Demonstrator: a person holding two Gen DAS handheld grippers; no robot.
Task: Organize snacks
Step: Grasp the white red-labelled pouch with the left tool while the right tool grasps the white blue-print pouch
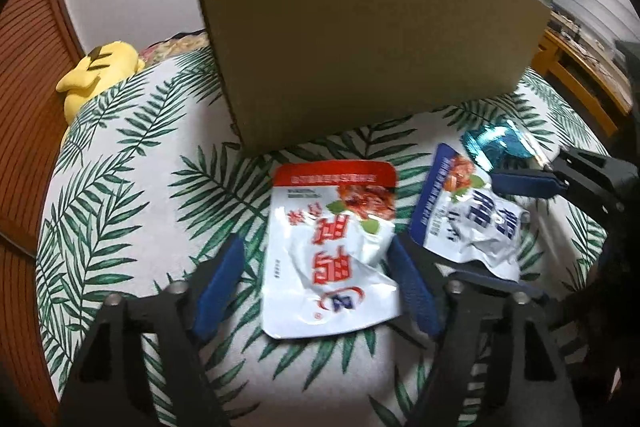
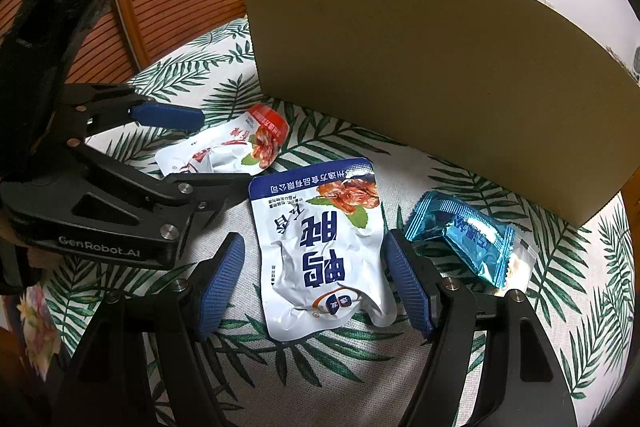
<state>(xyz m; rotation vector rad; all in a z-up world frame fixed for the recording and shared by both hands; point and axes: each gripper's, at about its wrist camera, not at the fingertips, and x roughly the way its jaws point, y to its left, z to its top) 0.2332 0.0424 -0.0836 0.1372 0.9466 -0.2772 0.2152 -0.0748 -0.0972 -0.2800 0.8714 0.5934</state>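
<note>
The left gripper (image 1: 316,283) stands with jaws apart around the red pouch (image 1: 332,251), its right pad at the pouch's edge, its left pad clear of it; the right gripper (image 2: 316,283) stands released astride the blue pouch (image 2: 324,251), pads not pressing; both pouches lie flat on the leaf-print cloth (image 2: 560,267), side by side; a teal packet (image 2: 460,239) lies just right of the blue pouch; a cardboard box (image 2: 400,75) stands behind them; a yellow plush (image 1: 96,71) sits far left.
</note>
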